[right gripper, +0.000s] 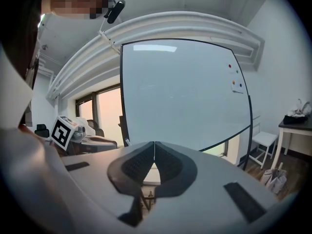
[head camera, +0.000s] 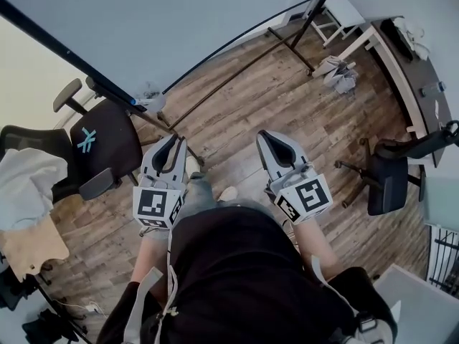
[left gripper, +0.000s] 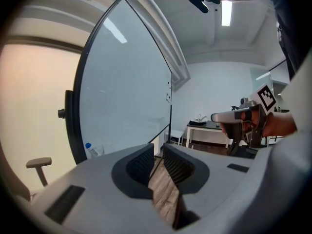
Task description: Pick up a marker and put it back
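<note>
**Marker not in view, nothing gripped**

No marker can be made out in any view, so its place cannot be told. The left hand-held gripper (left gripper: 158, 152) is seen with its jaws slightly spread, and only the wood floor (left gripper: 163, 194) is shown in the gap. The right hand-held gripper (right gripper: 154, 144) is seen with its jaws pressed together at the tips, with nothing pinched. Both are held side by side, apart from each other, in front of the person's dark-clothed torso (head camera: 237, 278). They are pointed toward a whiteboard (head camera: 179, 20) on a black frame that stands ahead of them. A clear bottle with a blue cap (left gripper: 92, 150) is seen at the board's lower edge, ahead and left of the left hand-held gripper. A black office chair (head camera: 107, 145) is placed to the left of that gripper, and a white cloth (head camera: 25, 185) is draped farther left. A dark-topped bench (head camera: 409, 52) and a second black chair (head camera: 387, 178) are found well to the right of the right hand-held gripper.
</note>
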{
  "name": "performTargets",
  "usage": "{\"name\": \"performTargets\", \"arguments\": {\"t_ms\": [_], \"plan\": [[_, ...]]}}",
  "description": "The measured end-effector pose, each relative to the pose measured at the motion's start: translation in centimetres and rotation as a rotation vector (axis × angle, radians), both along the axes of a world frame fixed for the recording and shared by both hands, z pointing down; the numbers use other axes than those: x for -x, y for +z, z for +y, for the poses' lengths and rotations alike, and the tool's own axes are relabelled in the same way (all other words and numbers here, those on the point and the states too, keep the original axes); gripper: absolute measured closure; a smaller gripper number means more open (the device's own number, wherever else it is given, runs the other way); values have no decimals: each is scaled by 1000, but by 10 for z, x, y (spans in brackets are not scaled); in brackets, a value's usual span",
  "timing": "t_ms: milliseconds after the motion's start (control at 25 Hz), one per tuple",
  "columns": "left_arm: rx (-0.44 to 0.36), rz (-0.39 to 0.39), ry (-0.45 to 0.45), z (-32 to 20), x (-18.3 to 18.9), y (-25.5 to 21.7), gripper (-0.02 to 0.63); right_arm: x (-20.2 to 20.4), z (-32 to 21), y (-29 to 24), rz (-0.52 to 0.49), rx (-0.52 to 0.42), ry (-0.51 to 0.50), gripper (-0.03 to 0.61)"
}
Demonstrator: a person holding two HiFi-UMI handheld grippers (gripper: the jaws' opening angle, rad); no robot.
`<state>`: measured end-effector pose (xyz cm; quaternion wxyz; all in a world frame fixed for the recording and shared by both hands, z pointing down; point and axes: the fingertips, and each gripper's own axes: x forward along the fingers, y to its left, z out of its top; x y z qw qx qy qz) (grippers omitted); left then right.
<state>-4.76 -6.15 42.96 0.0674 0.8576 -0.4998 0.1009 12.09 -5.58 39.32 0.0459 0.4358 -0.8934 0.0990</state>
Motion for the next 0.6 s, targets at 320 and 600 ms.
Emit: {"name": "performTargets", "arguments": {"t_ms": [320, 600], "plan": [[11, 30, -68, -19, 41, 19, 554, 37, -25, 5, 51, 3, -60, 563], [26, 48, -111, -35, 73, 35, 554, 66, -48, 10, 80, 12, -83, 563]]}}
